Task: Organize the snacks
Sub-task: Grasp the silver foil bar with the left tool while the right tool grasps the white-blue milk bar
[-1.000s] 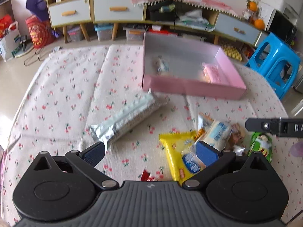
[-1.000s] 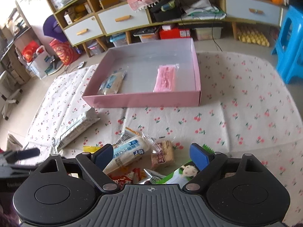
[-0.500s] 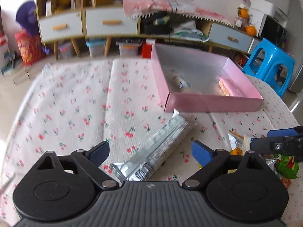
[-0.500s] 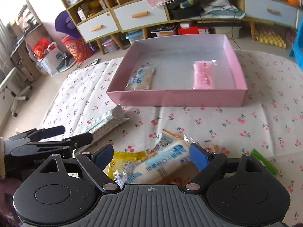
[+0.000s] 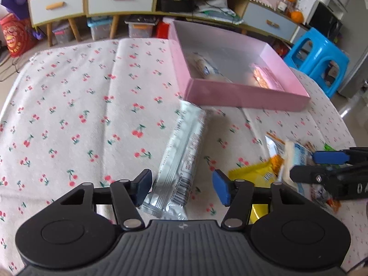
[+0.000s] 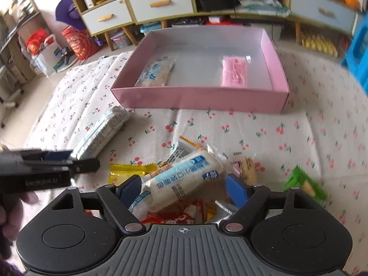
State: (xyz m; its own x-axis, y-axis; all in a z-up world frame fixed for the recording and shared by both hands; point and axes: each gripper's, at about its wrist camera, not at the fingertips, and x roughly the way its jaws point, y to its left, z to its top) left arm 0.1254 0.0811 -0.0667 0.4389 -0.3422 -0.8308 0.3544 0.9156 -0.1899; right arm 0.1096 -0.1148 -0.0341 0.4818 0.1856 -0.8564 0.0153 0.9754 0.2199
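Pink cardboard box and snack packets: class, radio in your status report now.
Left gripper open over silver foil packet. Right gripper open around white-blue packet. Pink cardboard box holds two snacks.

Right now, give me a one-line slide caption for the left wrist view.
Open left tool straddling a silver snack packet on the cherry-print cloth, pink box beyond.

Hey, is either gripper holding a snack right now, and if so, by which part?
Nothing is held. The left gripper is open astride the silver packet; the right gripper is open around the white-and-blue packet's near end.
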